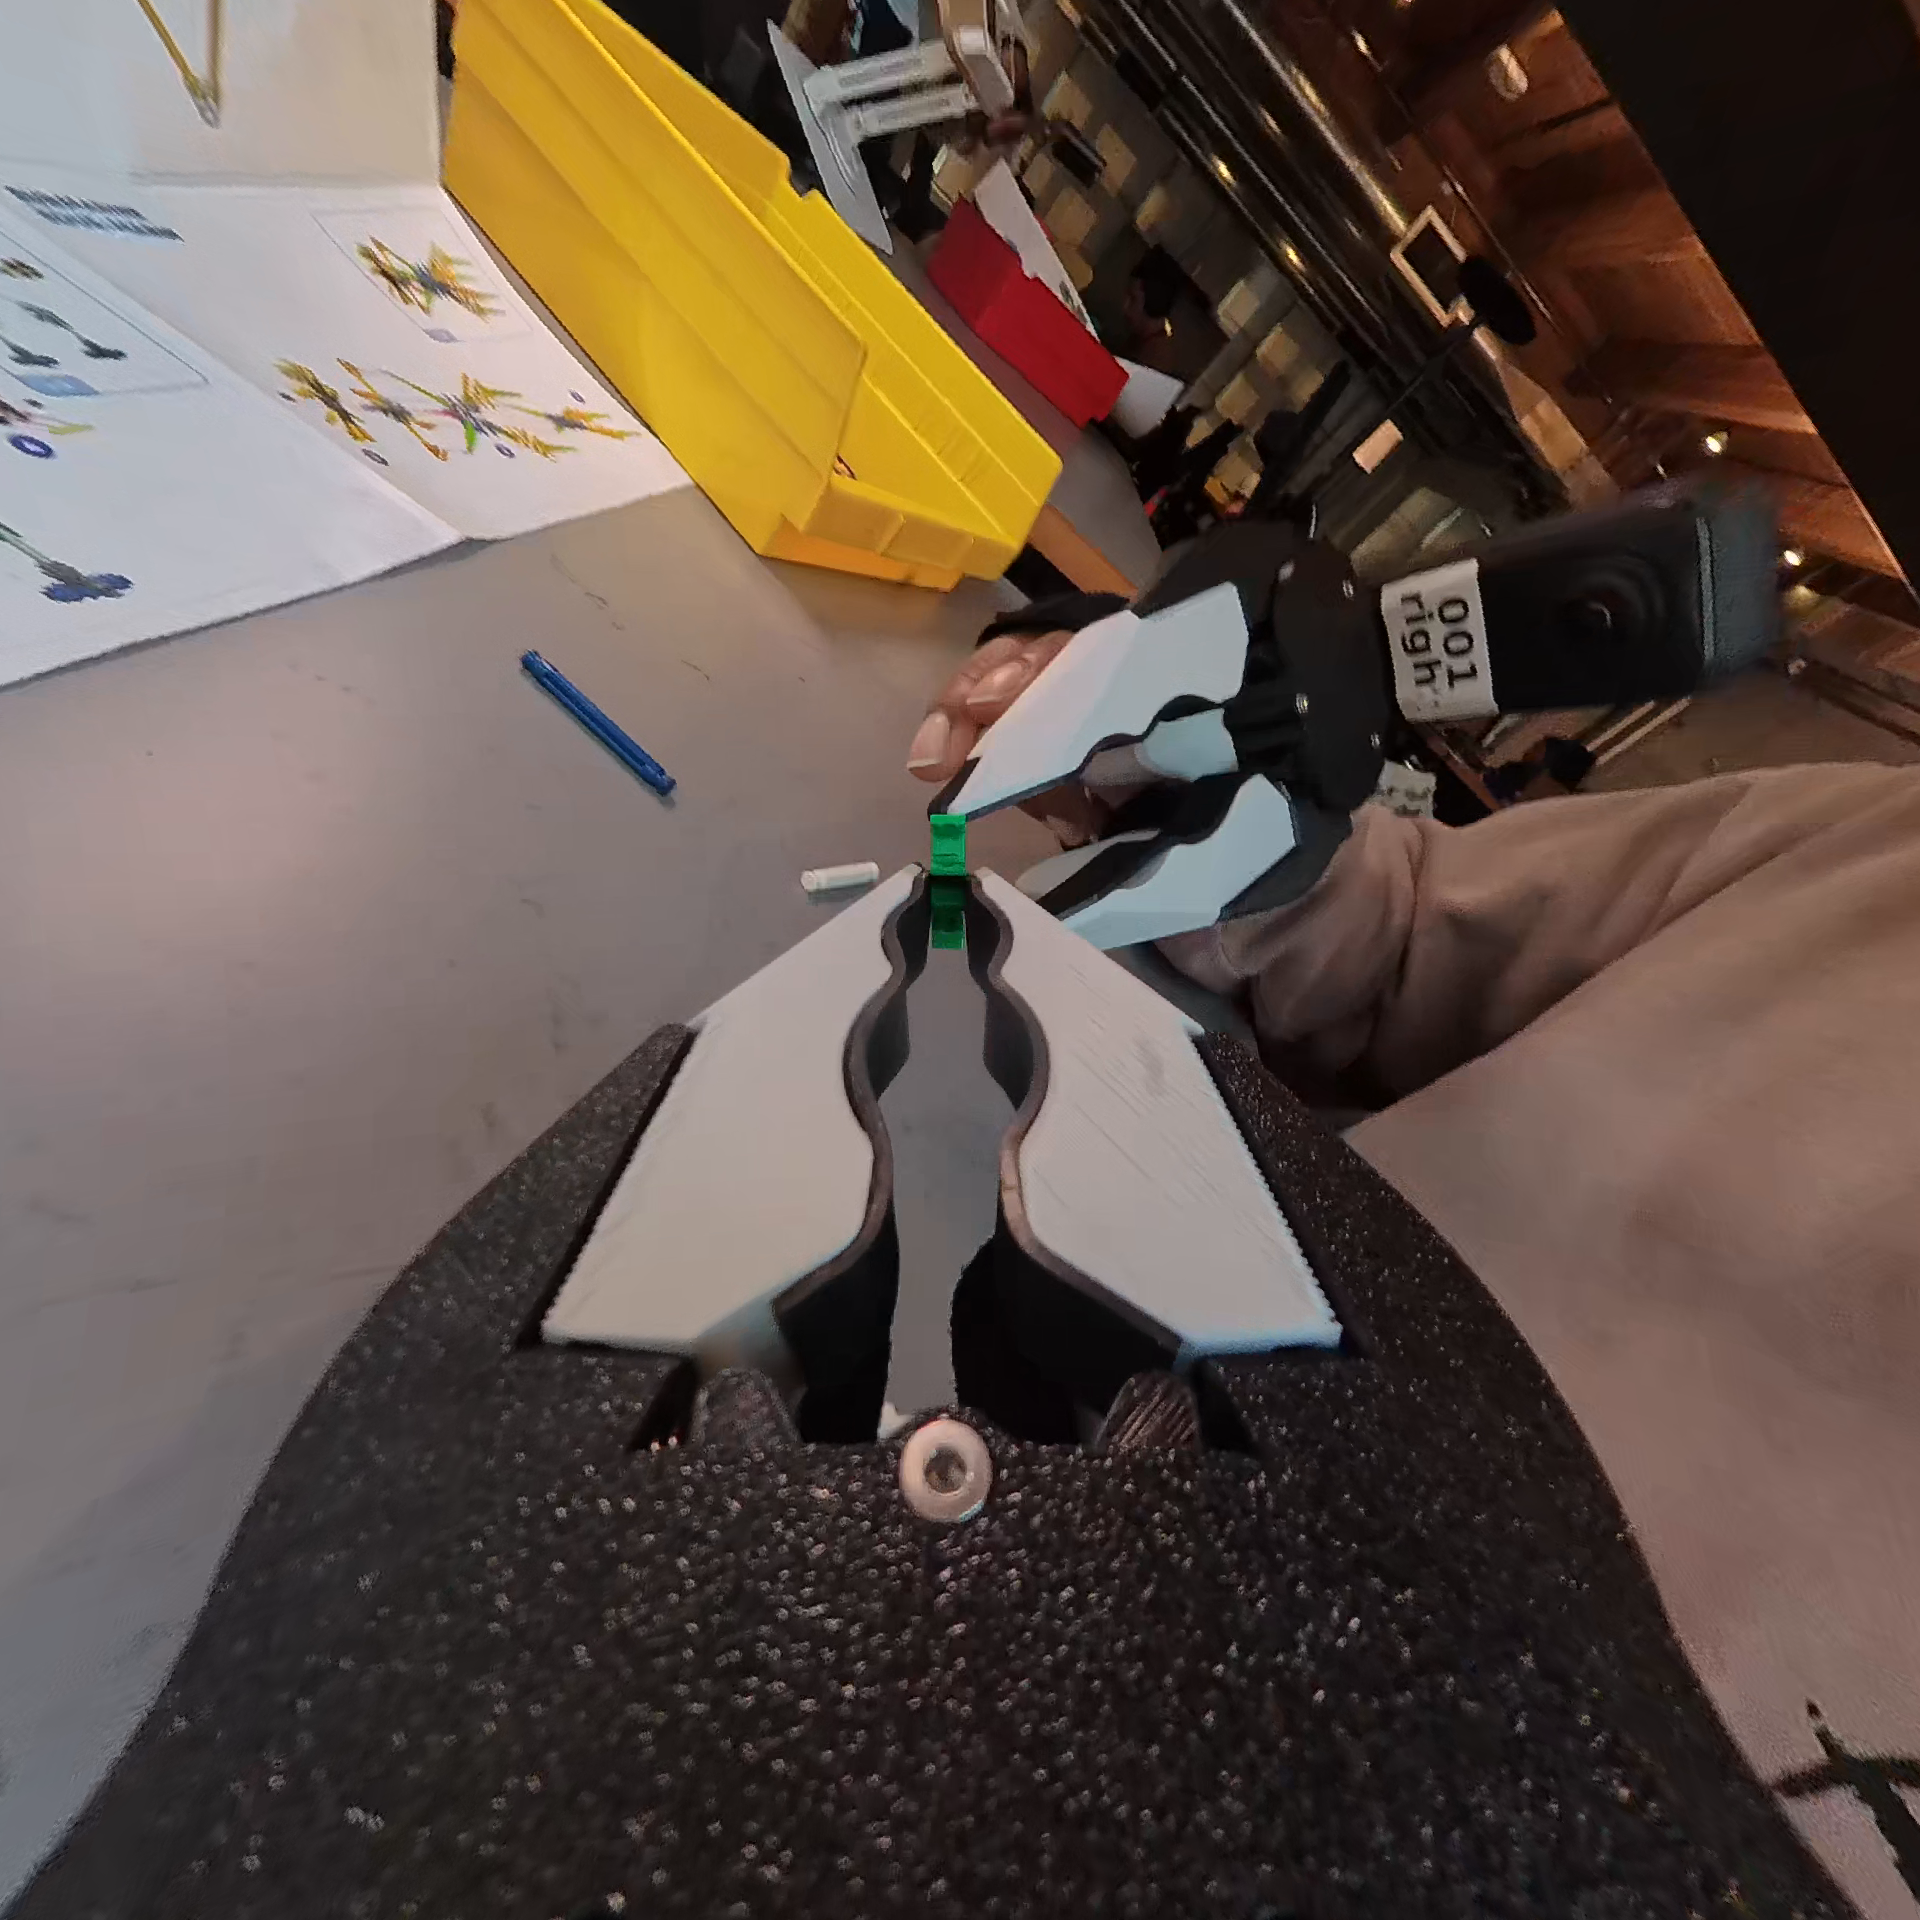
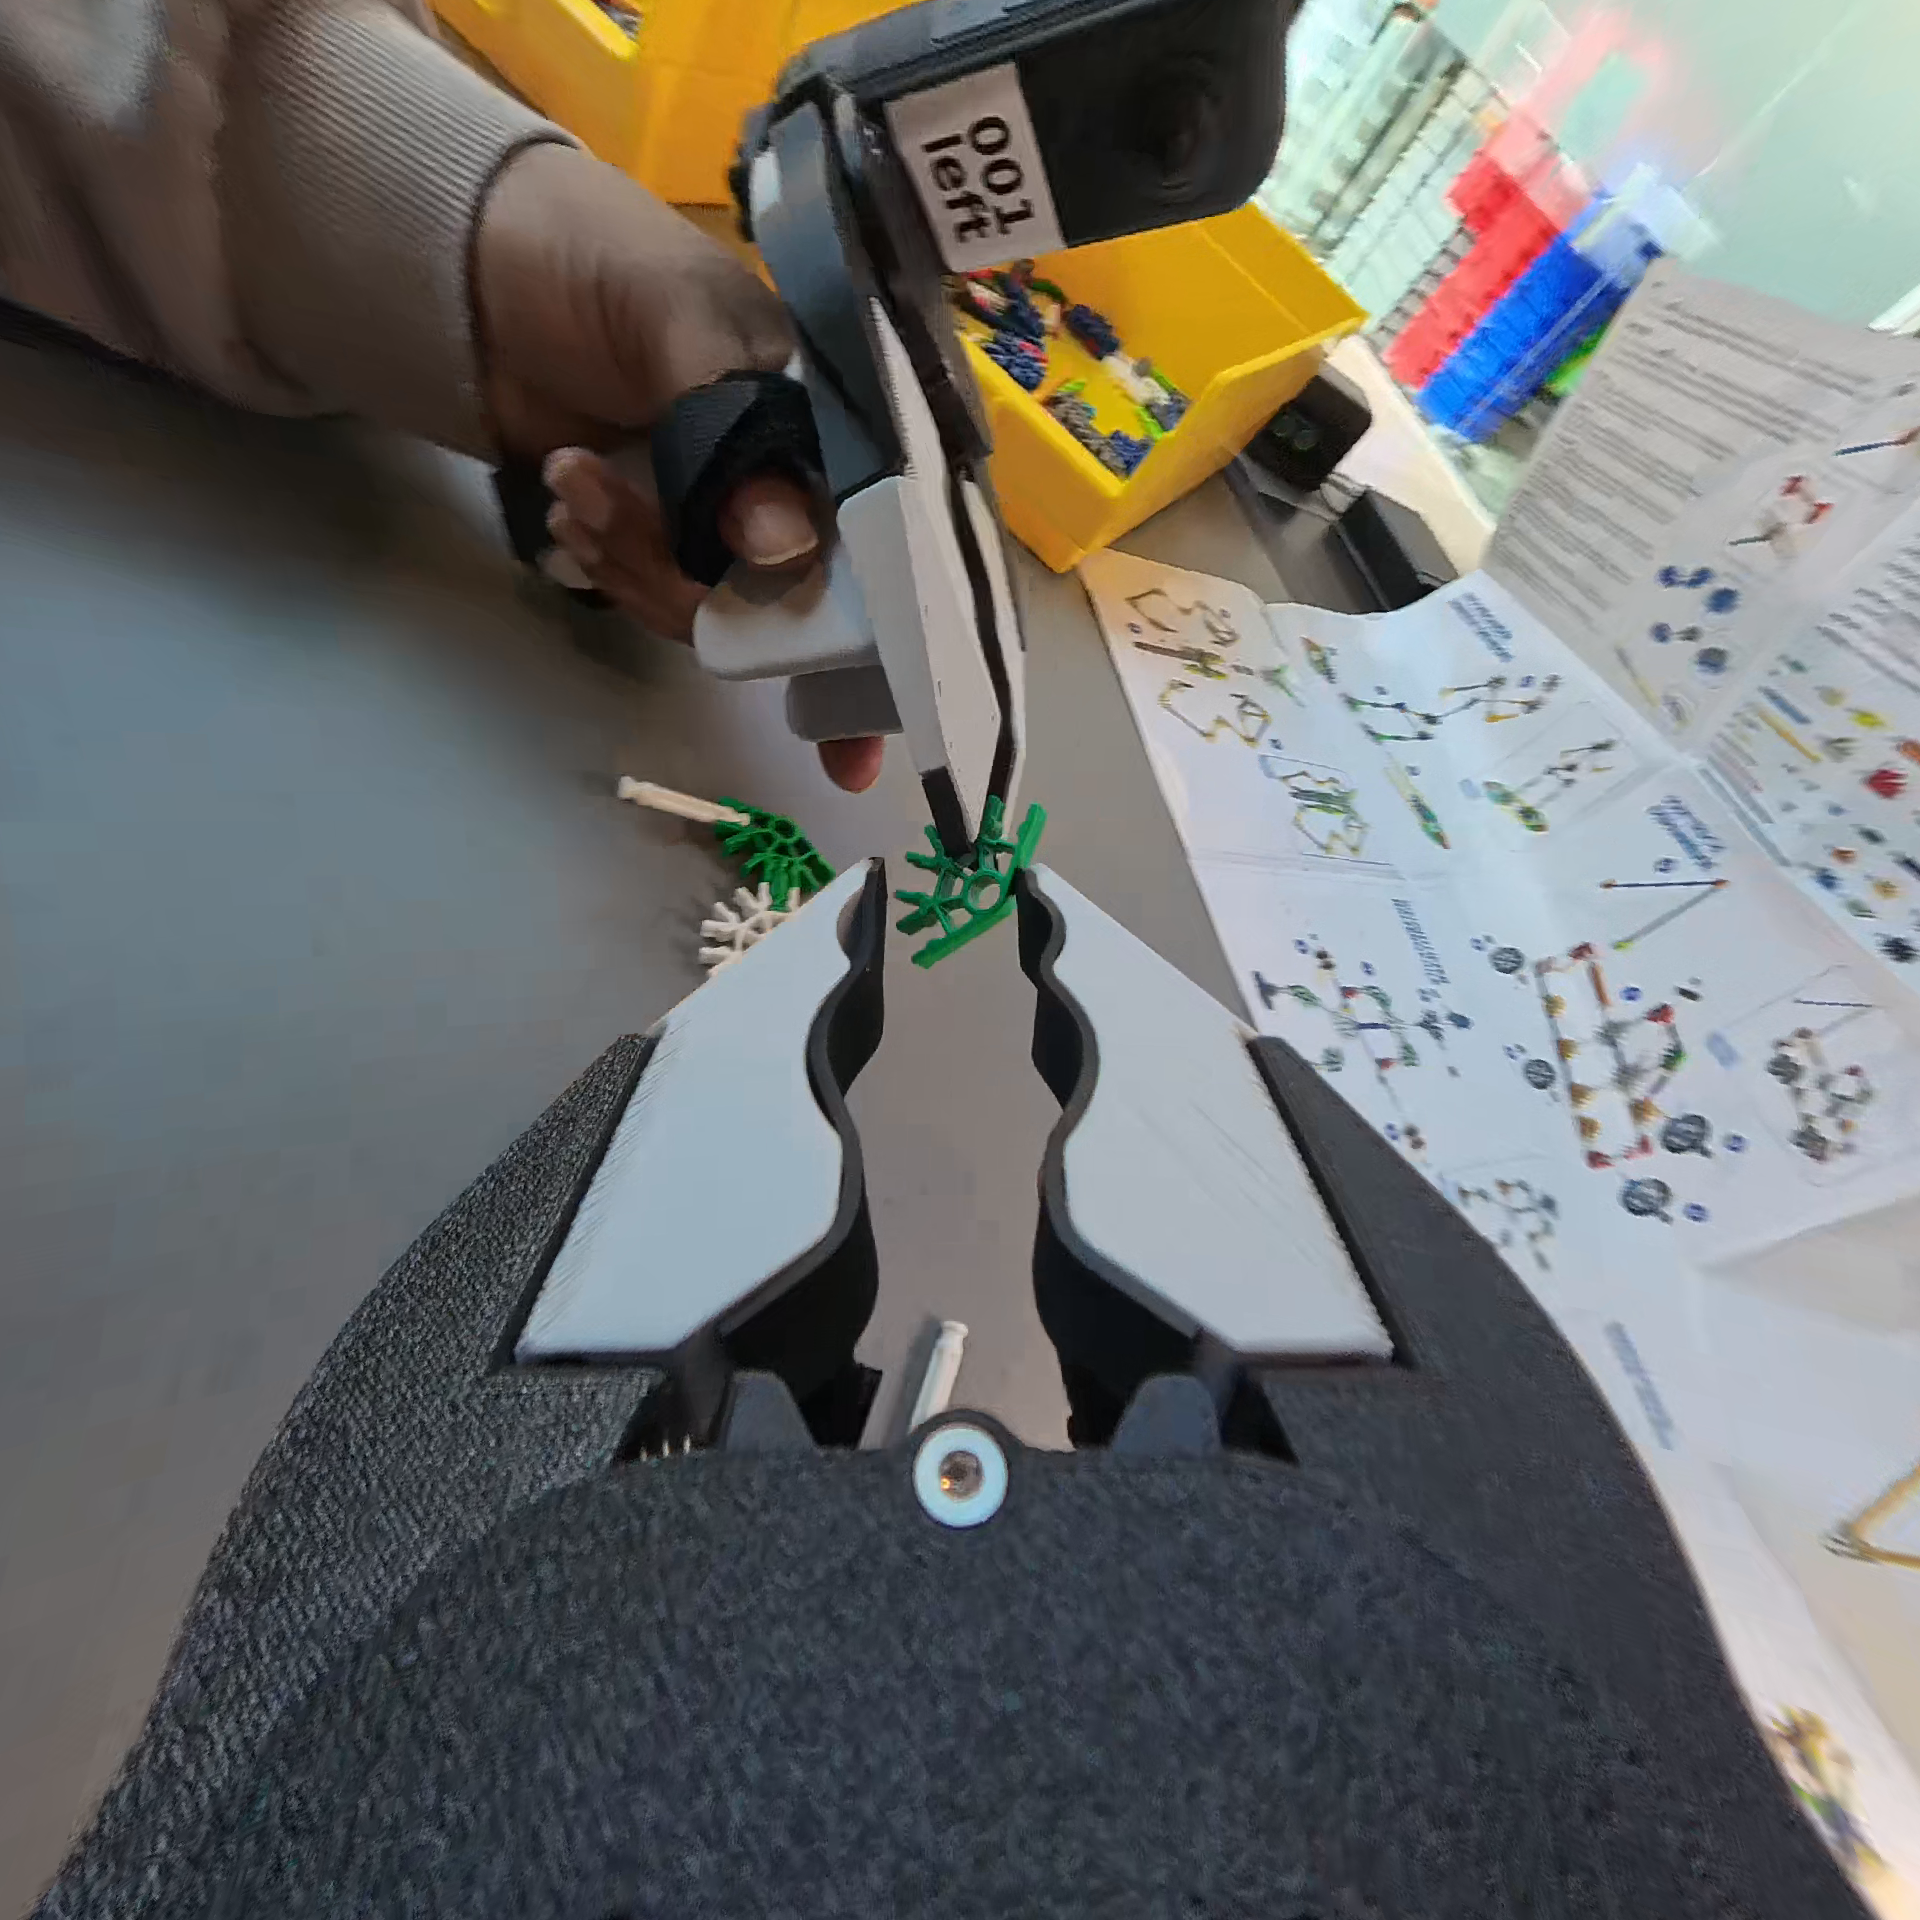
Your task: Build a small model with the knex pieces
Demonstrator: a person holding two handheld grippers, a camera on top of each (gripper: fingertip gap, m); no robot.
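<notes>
Green connector [image 2: 961, 888] pinched by left tongs [image 1: 947, 883]; right tongs [image 2: 951, 883] spread, white rod [image 1: 840, 877] seemingly near.

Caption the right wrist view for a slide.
Left gripper pinches a green connector between the open right gripper's fingertips.

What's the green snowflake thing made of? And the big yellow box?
The green snowflake piece, pinched by the left tool, looks like hard moulded plastic: thin crisp spokes, even colour, slight shine. The yellow box also seems to be plastic: smooth, glossy walls with moulded ridges.
</notes>
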